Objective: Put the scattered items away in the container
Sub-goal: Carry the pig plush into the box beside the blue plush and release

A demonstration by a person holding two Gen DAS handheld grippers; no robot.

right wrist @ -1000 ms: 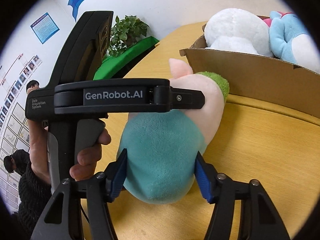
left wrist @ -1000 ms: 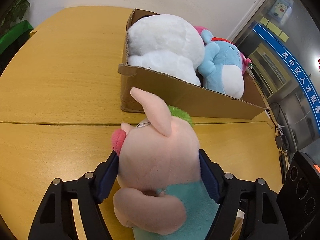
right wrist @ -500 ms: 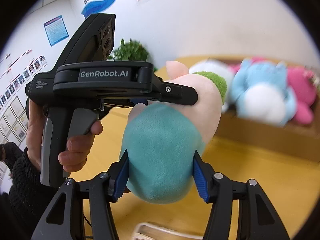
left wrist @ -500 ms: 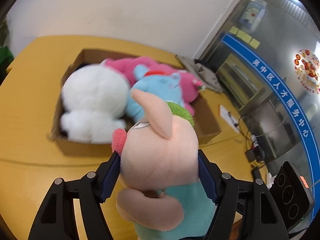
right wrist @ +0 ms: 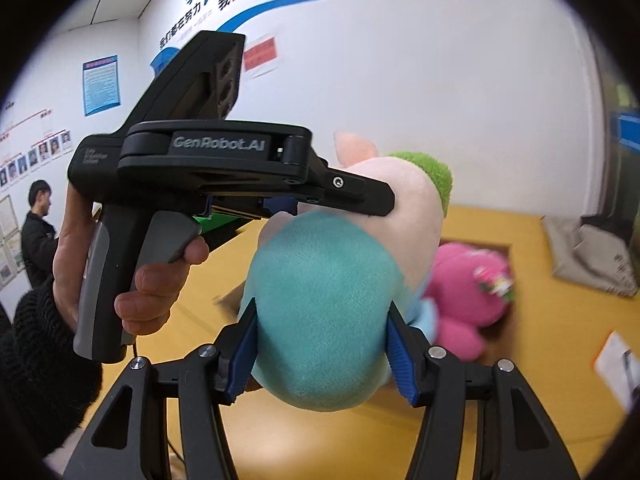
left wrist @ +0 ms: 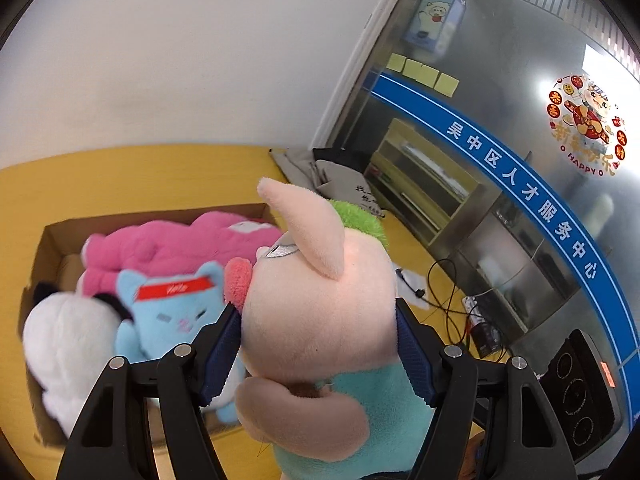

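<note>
Both grippers [left wrist: 318, 346] around pig plush [left wrist: 320, 320]

Left tongs [left wrist: 318, 344], right tongs [right wrist: 322, 350] both clamped.

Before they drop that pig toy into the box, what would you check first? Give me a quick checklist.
1. Left tool grips the pig toy at its head: ok.
2. Right tool grips the pig's teal body: ok.
3. Pig lifted off the table: ok.
4. Pig directly above the box: cannot tell; the box lies below and to the left.
5. Room left in the box: not ok; the pink toy, blue toy and white toy nearly fill it.
</note>
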